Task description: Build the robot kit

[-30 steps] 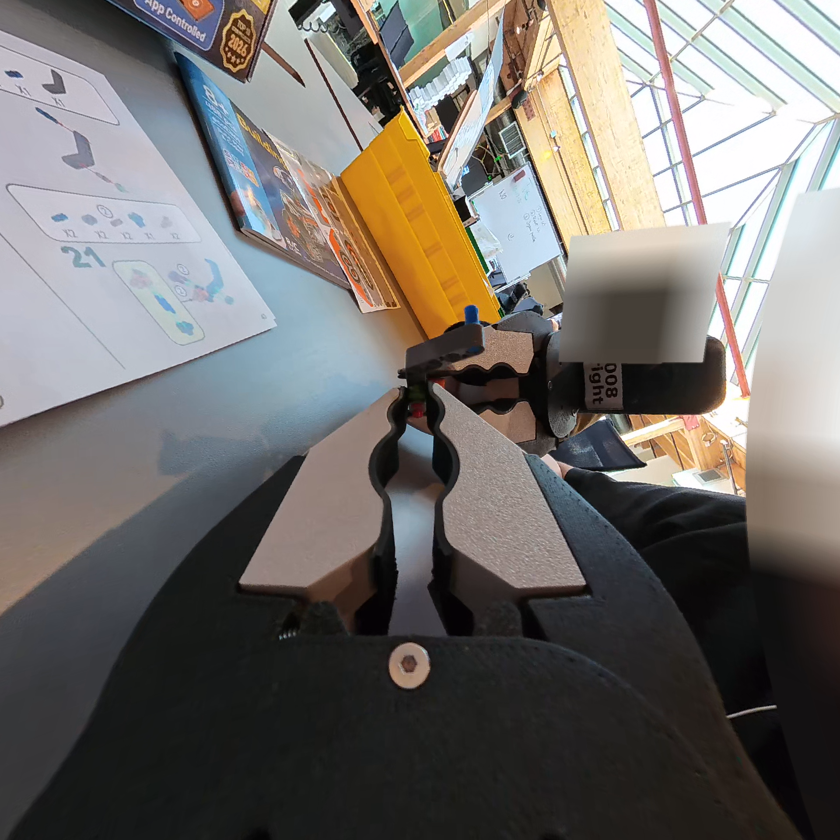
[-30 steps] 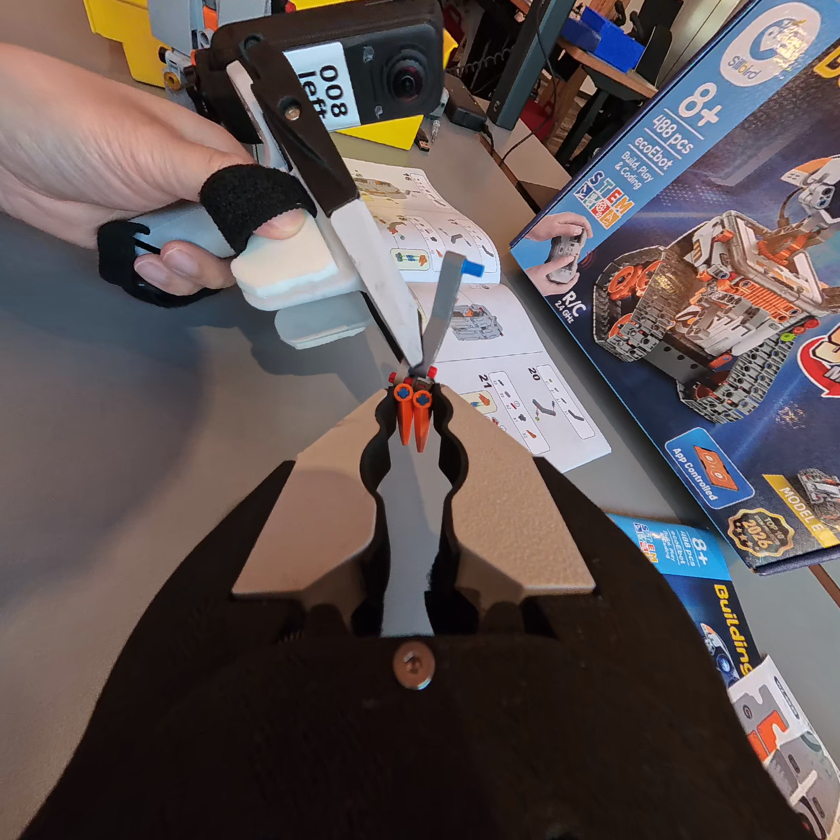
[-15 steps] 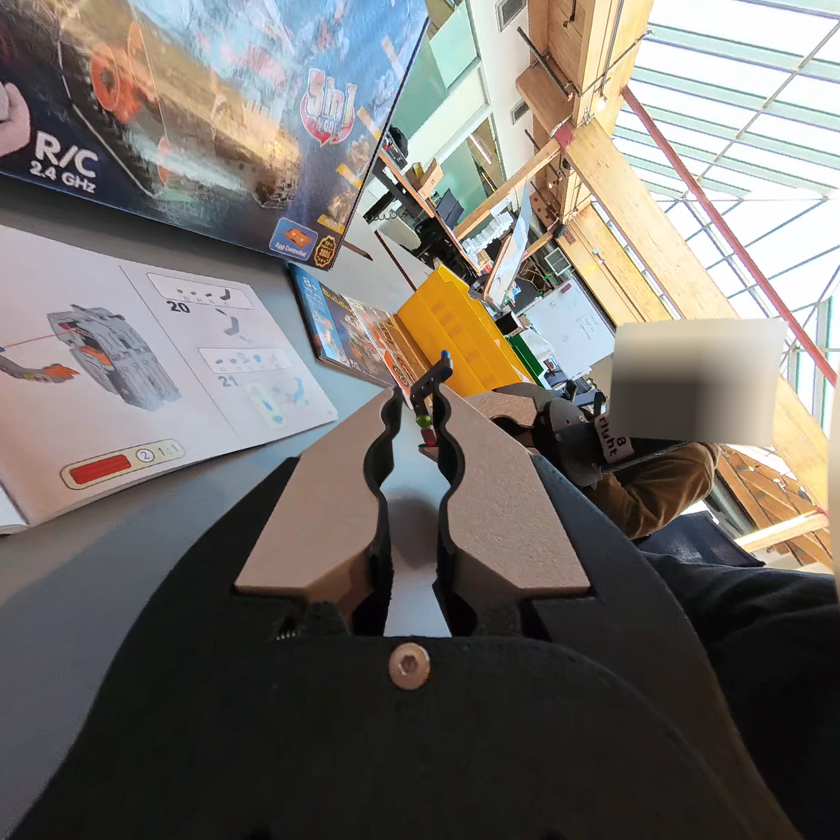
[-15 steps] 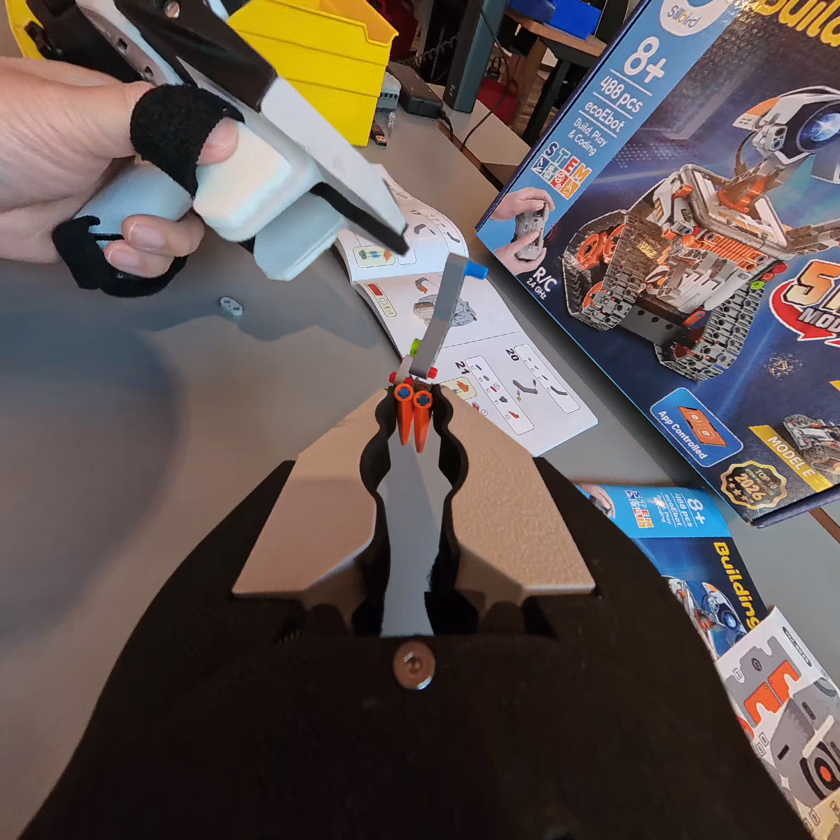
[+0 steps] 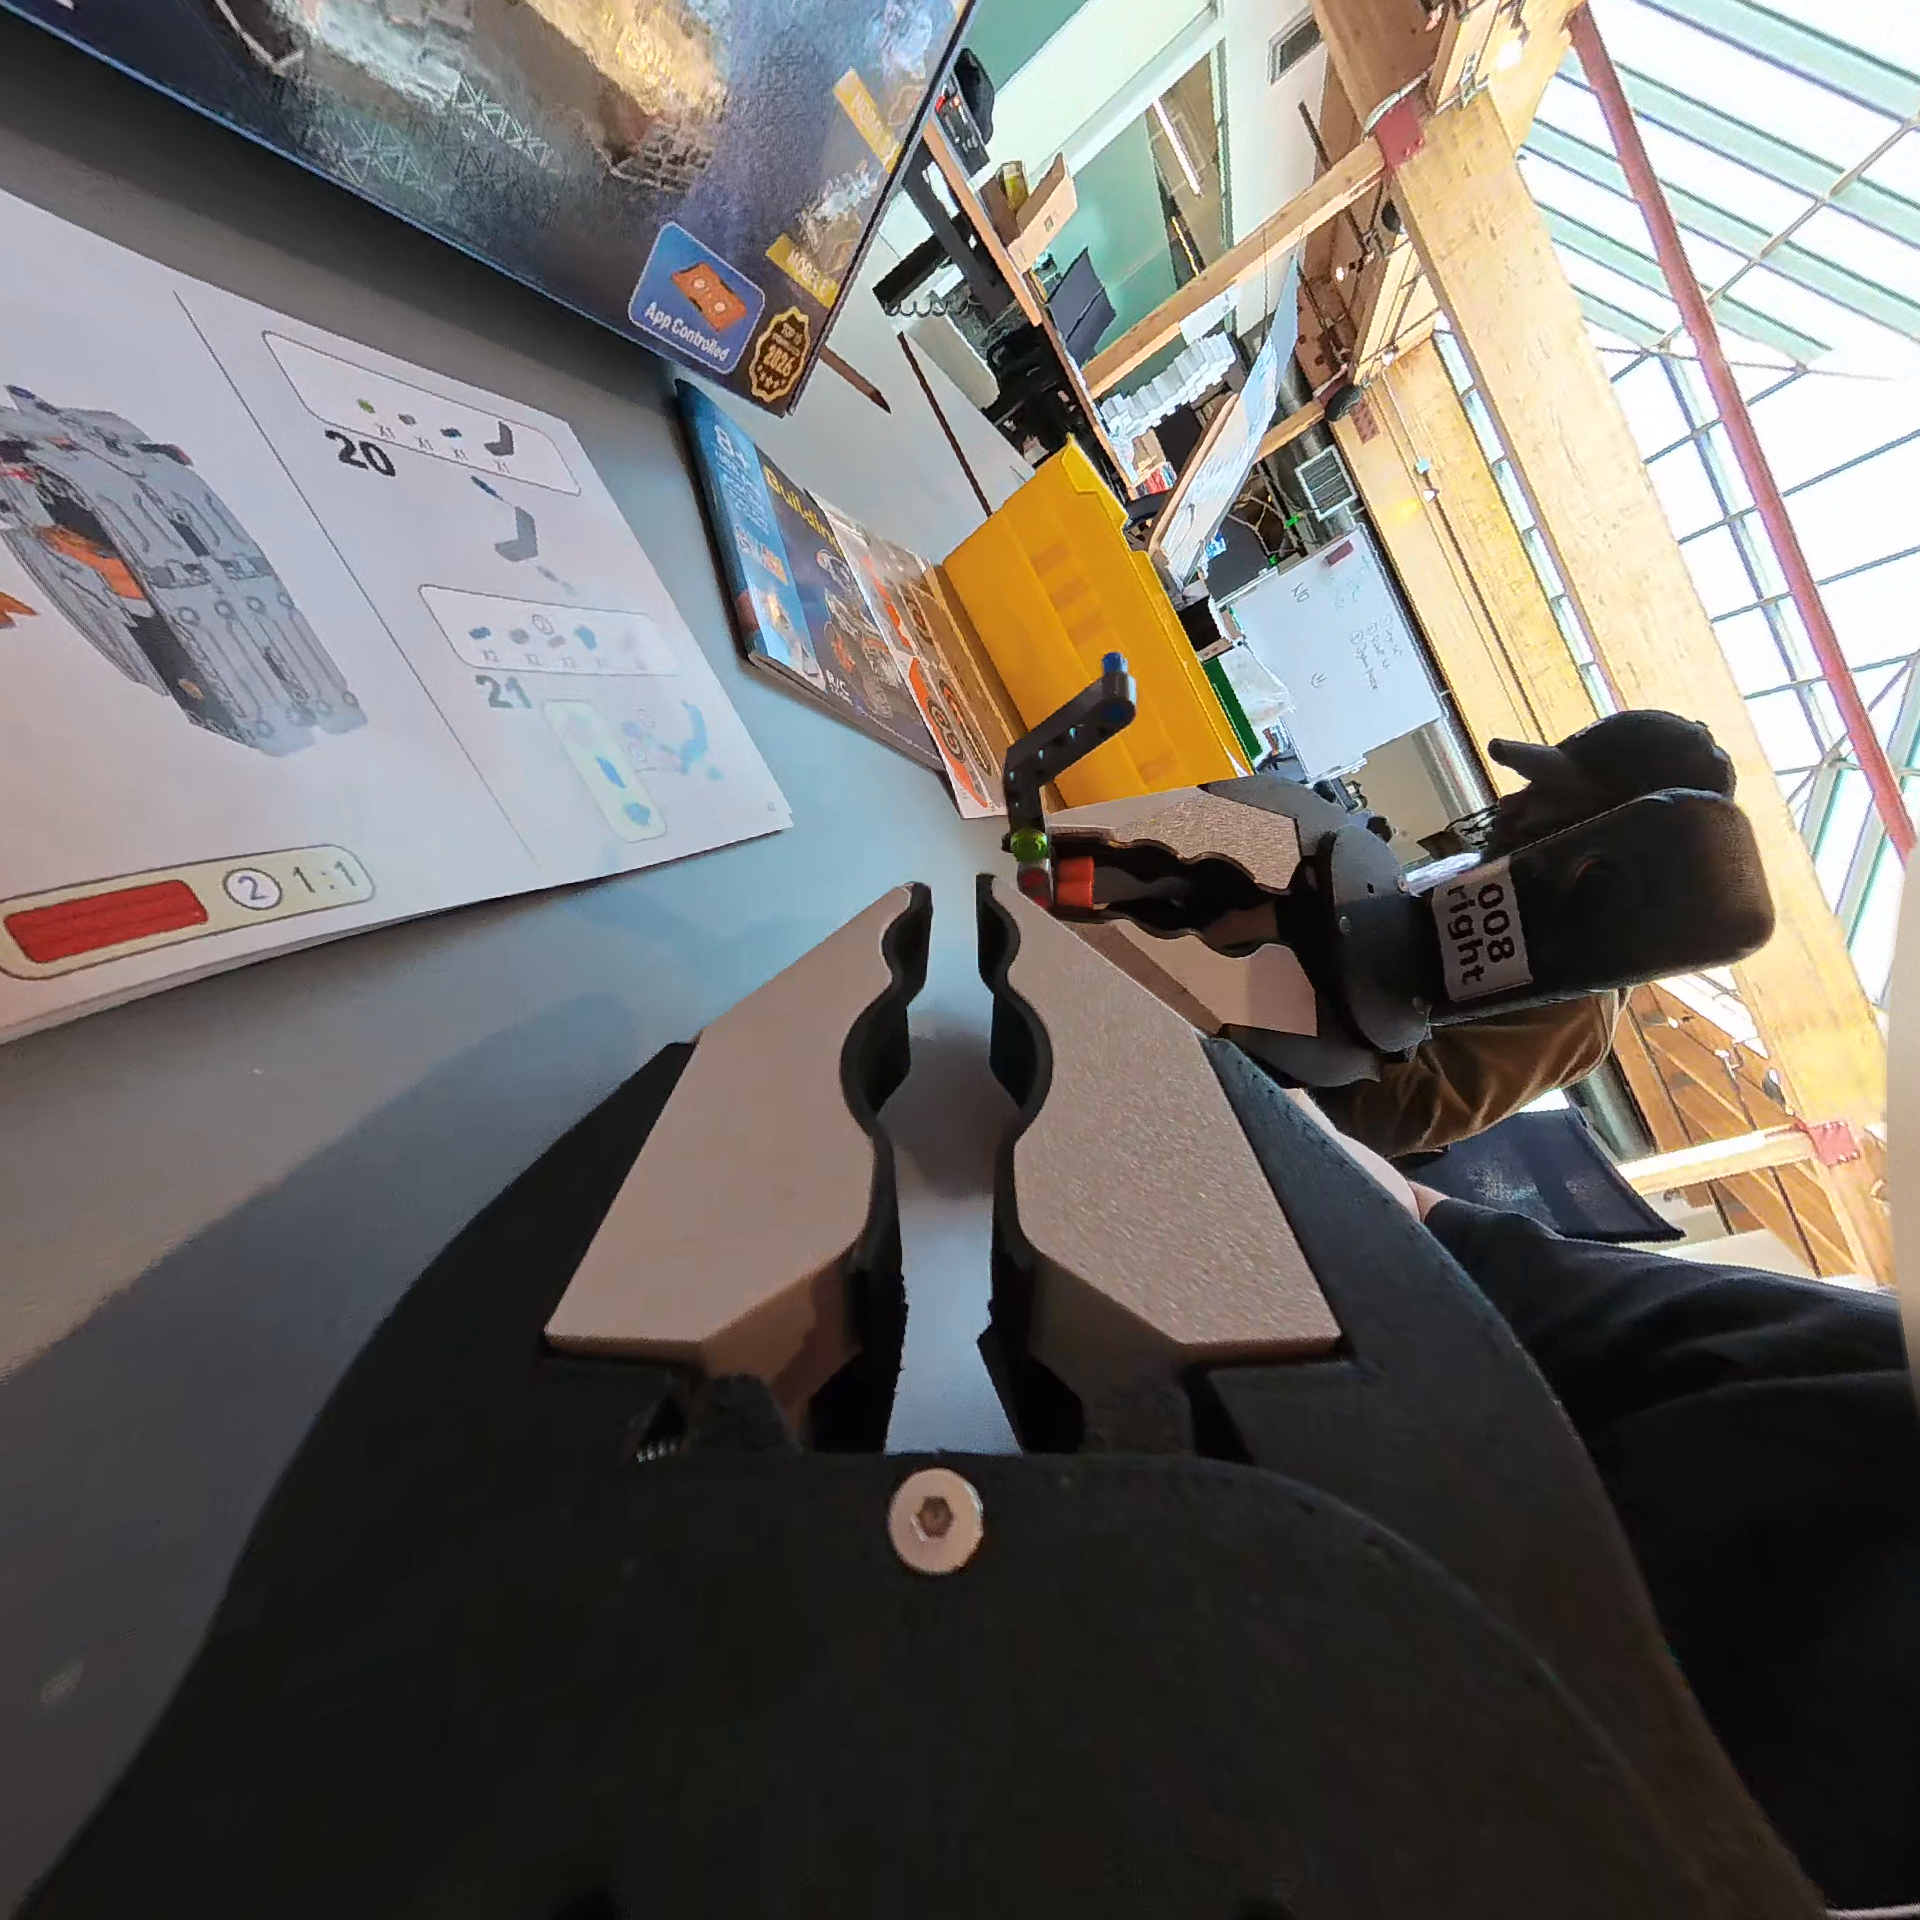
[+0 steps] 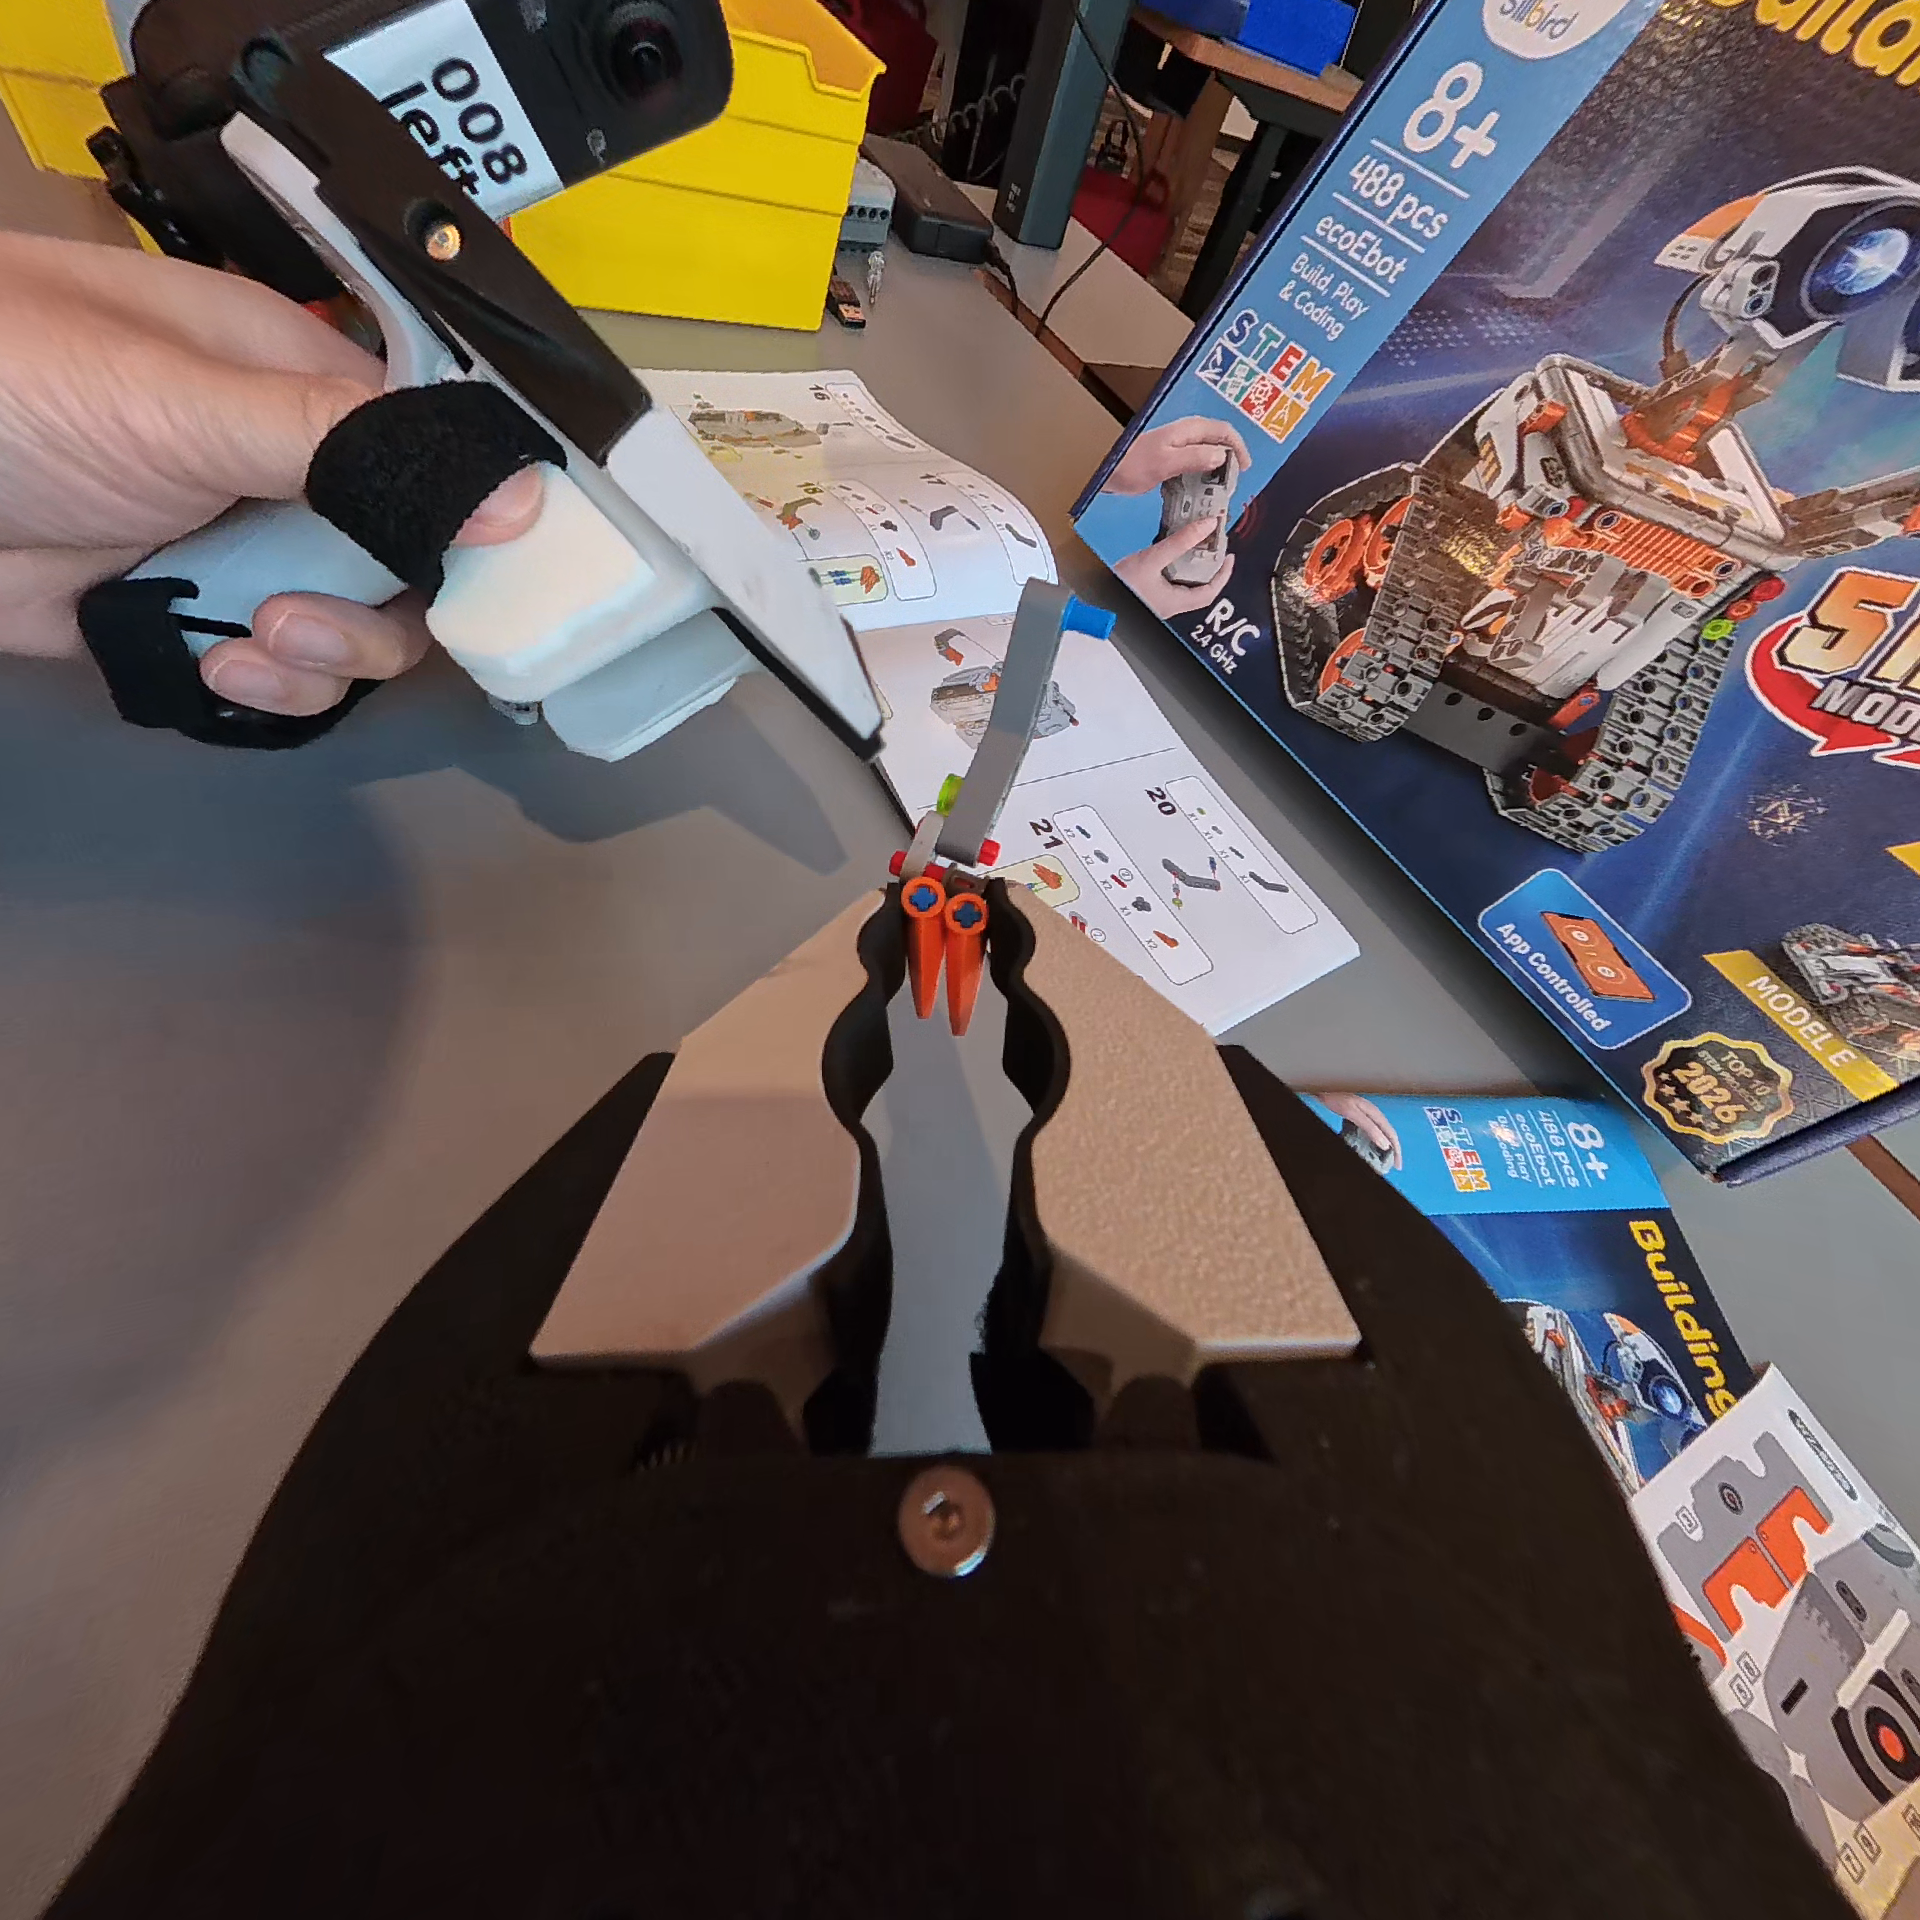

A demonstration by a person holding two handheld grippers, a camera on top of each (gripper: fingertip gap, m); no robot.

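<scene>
Right gripper [image 6: 943,914]: closed on the small brick assembly [image 6: 982,790], pinching its two orange cone pieces between the fingertips, at 12 o'clock of its own view.
Brick assembly: a bent grey beam rises from the orange pieces toward 12 to 1 o'clock, with a blue pin at its top end, a green pin on one side near the base and red pin ends at the bottom. It is held clear above the table [image 6: 312,1039].
Left gripper [image 5: 954,904]: a narrow gap shows between its tips and nothing lies in it; it grips nothing. In the right wrist view its tip sits just beside the beam, at about 10 o'clock from it; I cannot tell whether it touches.
Progress, as a judgement: the beam, pins and orange pieces are already joined into one piece. The open instruction booklet [image 6: 1091,831] shows drawn steps beyond this small part, so much building probably remains.
Edges: the big printed box [image 6: 1558,520] stands at 2 o'clock, near the booklet. A thinner booklet [image 6: 1558,1247] lies at 4 o'clock. Yellow bins [image 6: 707,208] sit at 11 o'clock, well behind.
Open room: bare grey table spreads at 8 to 9 o'clock under the person's hand [image 6: 156,468]; that side looks the freest for moving.
</scene>
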